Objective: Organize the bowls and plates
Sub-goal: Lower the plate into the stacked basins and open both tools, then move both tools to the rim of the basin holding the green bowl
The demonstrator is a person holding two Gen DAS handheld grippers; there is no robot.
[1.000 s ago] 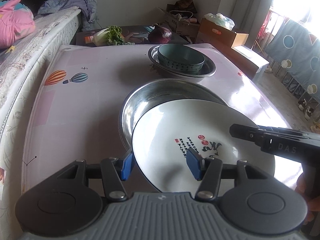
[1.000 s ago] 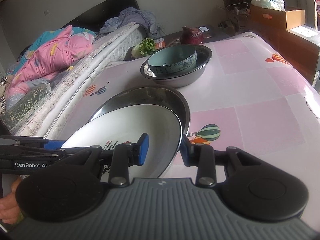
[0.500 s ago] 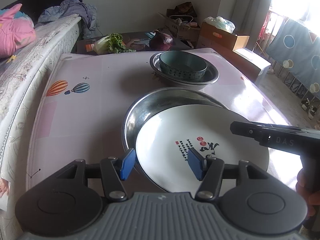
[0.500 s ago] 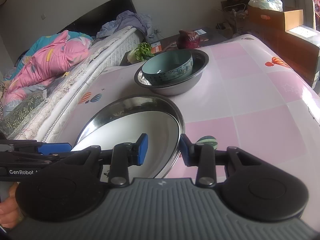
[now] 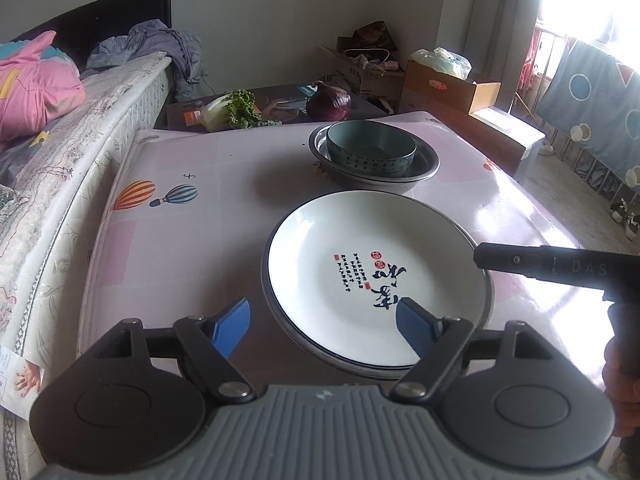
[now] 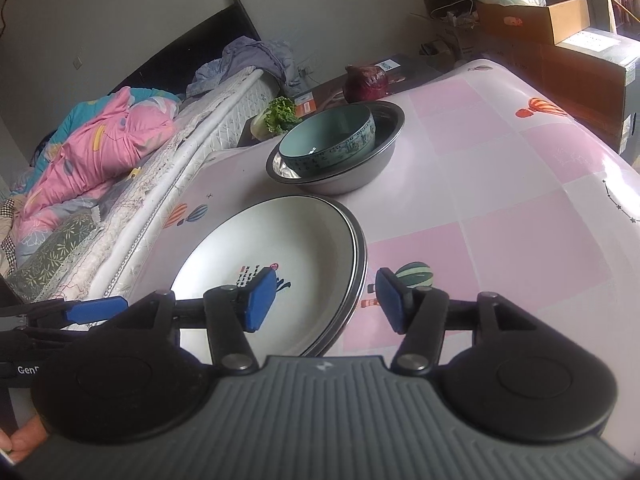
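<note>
Both grippers opening: left gripper (image 5: 323, 326) straddling near-left rim of white plate (image 5: 376, 268), right gripper (image 6: 326, 300) straddling its right rim, pads off it; plate sitting in steel pan (image 6: 360, 276) on table (image 6: 520, 208); teal bowl (image 5: 370, 148) nesting in steel basin (image 5: 424, 170) behind.

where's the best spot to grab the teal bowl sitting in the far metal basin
Probably its upright rim. The teal bowl stands taller than the metal basin, so its wall is exposed. Come from above at the near side, one finger inside and one outside; that side faces both grippers, with the white plate lying low in front.
</note>
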